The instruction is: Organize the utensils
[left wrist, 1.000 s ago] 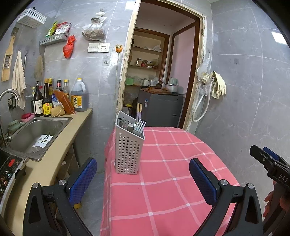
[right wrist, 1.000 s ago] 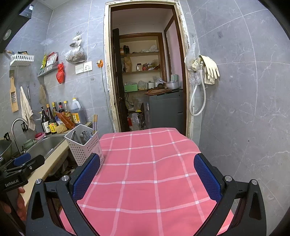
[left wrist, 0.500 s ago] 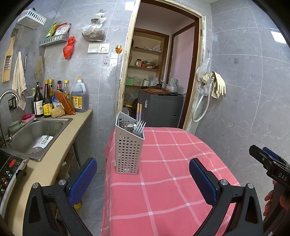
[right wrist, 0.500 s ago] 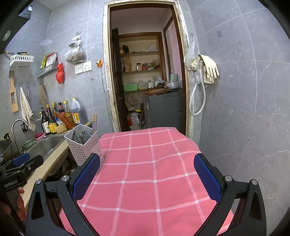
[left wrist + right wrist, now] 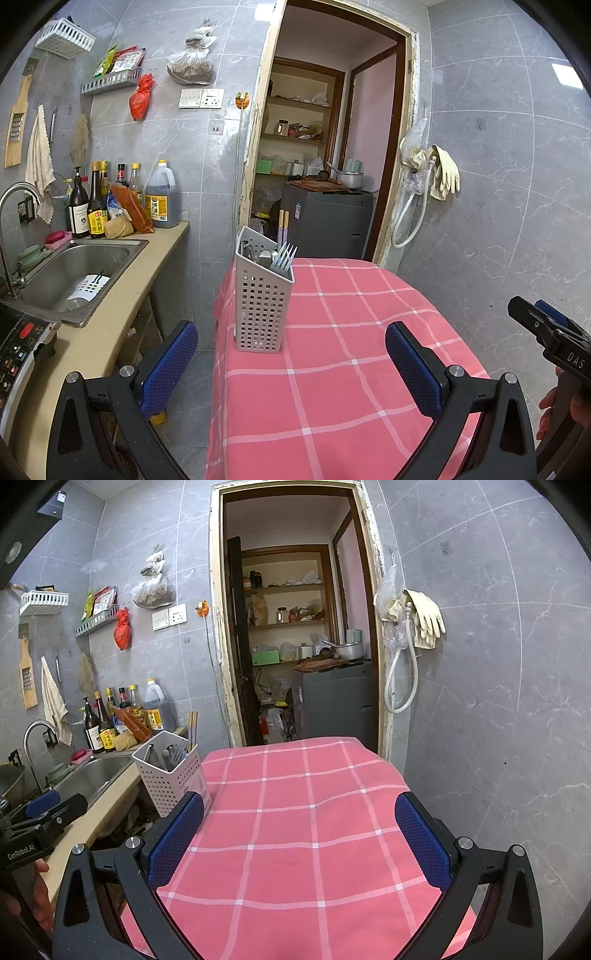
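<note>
A white perforated utensil caddy [image 5: 261, 306] stands on the left edge of the table with the pink checked cloth [image 5: 332, 369]. It holds forks [image 5: 283, 255], spoons and chopsticks [image 5: 283, 223]. It also shows in the right wrist view [image 5: 173, 779], at the table's left side. My left gripper [image 5: 291, 363] is open and empty, held back from the caddy over the table's near left part. My right gripper [image 5: 299, 836] is open and empty above the cloth. No loose utensil lies on the cloth.
A counter with a steel sink [image 5: 74, 273] and sauce bottles [image 5: 99, 206] runs along the left. An open doorway [image 5: 325, 158] with a grey cabinet [image 5: 328, 221] lies behind the table. Rubber gloves and a hose [image 5: 436, 173] hang on the right wall.
Almost nothing has moved. Both grippers stay open and hover in nearly the same place, with only a slight drift.
</note>
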